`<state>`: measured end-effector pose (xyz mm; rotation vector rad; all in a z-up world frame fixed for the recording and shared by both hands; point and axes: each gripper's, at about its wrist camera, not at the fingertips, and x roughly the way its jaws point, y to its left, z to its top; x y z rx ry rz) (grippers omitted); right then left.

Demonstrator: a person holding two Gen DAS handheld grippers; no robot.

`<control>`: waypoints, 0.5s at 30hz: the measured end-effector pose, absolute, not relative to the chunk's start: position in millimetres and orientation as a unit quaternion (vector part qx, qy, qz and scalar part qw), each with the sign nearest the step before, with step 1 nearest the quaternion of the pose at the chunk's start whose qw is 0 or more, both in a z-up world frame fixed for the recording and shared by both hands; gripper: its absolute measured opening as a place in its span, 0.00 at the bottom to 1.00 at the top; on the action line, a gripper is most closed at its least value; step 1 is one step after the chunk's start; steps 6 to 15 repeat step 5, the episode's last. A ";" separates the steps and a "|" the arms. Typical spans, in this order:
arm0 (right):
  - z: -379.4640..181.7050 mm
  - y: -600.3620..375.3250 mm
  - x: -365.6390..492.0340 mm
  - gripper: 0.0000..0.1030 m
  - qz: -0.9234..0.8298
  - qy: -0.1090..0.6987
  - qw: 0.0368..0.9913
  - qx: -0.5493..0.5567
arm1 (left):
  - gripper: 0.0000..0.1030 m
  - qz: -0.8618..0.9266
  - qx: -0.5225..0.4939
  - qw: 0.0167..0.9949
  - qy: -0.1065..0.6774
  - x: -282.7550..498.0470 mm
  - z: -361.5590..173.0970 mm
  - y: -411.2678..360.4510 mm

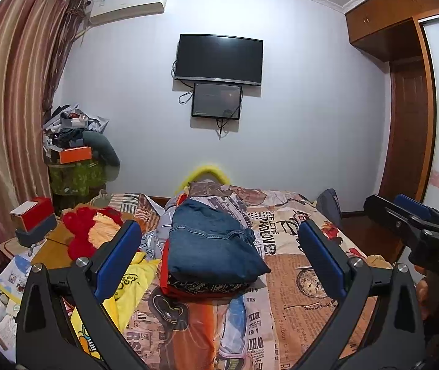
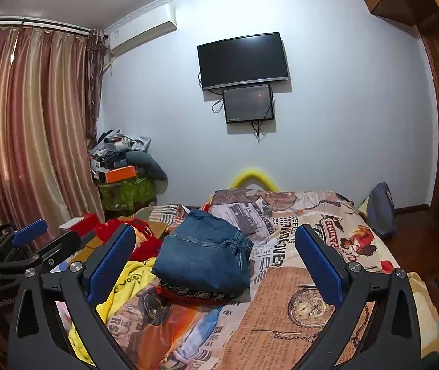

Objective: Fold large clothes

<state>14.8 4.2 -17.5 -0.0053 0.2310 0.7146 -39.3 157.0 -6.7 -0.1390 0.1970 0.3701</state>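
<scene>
Folded denim jeans (image 1: 216, 243) lie on top of a small stack, over a dark patterned garment (image 1: 207, 286) and a red layer (image 1: 165, 265), ahead of and between the jaws of the left gripper (image 1: 219, 259). In the right wrist view the same stack sits ahead of the right gripper (image 2: 216, 265), nearer its left jaw. Both grippers stand wide open and hold nothing, with the blue pads (image 1: 117, 259) well apart from the cloth. Denim is judged heavy for a garment and fairly stiff, with bulky seams and a thick waistband; it should hold a crease and resist slipping, but the stack beneath may shift if the jeans are dragged. A grip on the waistband edge or a folded corner seems the firmest. Left of the left jaw lie a loose yellow garment (image 1: 133, 280) and a red fluffy item (image 1: 87, 231), both soft and light by appearance and apparently unfolded; the yellow one could be taken by a free hem. All rest on a bed with a newspaper-print cover (image 1: 296, 302). Beyond the jaws, a television (image 1: 219, 58) hangs on the wall
</scene>
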 end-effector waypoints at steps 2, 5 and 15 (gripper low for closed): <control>-17.5 4.1 14.6 1.00 0.349 0.115 0.930 -0.002 | 0.99 0.182 -0.068 0.976 0.098 -40.1 -6.5 156.6; -17.4 3.6 14.7 1.00 0.350 0.115 0.930 0.000 | 0.99 0.186 -0.069 0.975 0.095 -40.8 -6.3 157.1; -17.4 3.6 14.7 1.00 0.350 0.115 0.930 0.000 | 0.99 0.186 -0.069 0.975 0.095 -40.8 -6.3 157.1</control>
